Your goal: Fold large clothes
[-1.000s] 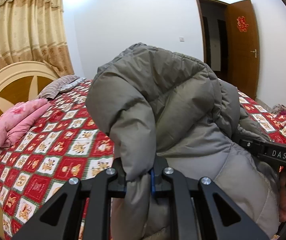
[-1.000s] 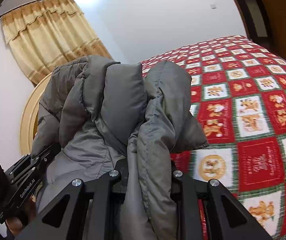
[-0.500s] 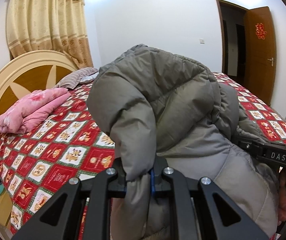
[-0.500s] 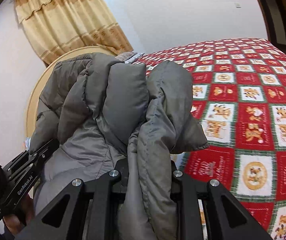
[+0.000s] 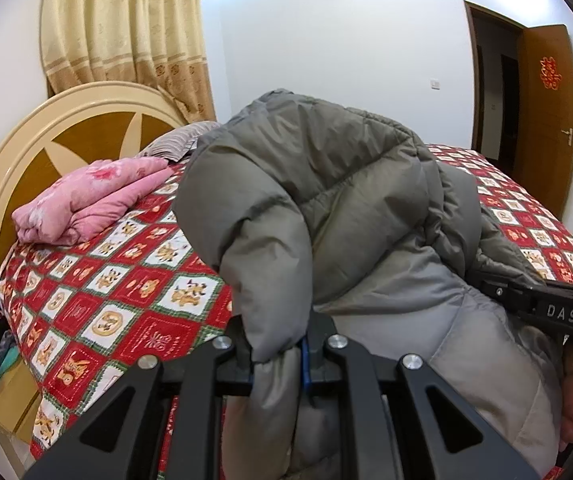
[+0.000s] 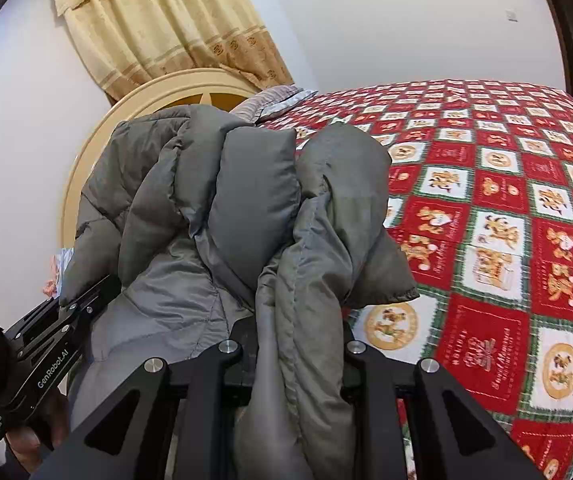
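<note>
Grey puffer jacket [image 5: 338, 208], quilted, matte shell, bulky rounded baffles; held up in a bunched mound above the bed [image 5: 126, 292], gripped from both sides.

Left gripper [image 5: 276, 360]: black fingers narrowed onto a thick padded fold of the jacket, the fabric bulging out above and hanging below the pinch (a thin blue strip shows along one inner finger face).

Right gripper [image 6: 298, 356]: fingers clamped on a stitched edge of the jacket [image 6: 246, 208], the seam running down between them; a loose flap with a ribbed cuff droops to the right of the grip.

Each gripper is visible from the other's camera at the frame edge, the jacket bunched between them.

Bed cover is flat woven cloth, red and white squares with green borders and cartoon figures. In the right wrist view a broad stretch of it lies open to the right of the jacket. In the left wrist view, a folded pink blanket [image 5: 86, 204] and a striped pillow [image 5: 178, 142] sit near the rounded cream-and-brown headboard [image 5: 66, 128], well apart from the jacket. Pleated beige curtain [image 5: 126, 32] behind; brown door [image 5: 546, 120] far right.
</note>
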Tool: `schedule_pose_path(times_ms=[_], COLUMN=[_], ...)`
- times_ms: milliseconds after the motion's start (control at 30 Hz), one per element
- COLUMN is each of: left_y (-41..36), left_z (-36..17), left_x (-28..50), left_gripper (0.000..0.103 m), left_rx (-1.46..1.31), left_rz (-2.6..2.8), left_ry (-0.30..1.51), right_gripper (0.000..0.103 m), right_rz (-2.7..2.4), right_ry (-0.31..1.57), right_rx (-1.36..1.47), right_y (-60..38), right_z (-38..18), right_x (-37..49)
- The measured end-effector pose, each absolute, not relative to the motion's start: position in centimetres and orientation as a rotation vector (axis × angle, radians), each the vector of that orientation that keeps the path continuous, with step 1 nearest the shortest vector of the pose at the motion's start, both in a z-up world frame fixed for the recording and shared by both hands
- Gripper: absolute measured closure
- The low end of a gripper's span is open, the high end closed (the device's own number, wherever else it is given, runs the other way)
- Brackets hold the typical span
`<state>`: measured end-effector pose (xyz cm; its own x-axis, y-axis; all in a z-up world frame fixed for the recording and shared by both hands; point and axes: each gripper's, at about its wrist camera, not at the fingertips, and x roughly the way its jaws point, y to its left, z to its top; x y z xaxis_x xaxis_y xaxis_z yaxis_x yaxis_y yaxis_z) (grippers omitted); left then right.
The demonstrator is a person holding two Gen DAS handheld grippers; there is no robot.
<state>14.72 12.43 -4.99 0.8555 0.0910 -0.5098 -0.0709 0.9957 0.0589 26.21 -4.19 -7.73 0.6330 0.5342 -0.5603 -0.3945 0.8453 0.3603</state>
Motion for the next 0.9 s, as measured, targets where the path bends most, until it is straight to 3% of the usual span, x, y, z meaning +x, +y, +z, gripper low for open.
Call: schedule_pose_path(times_ms=[900], left_y=[16.7], left_z=[-9.1], left_x=[15.8], left_gripper=[0.087], left_rx=[0.01], left_rz=[0.123], left_ry=[0.606], right_gripper=[0.084], right_rz=[0.556], right_ry=[0.792], right_rx=[0.141], right_y=[0.3], right_z=[-10.7], right_x=[28.4])
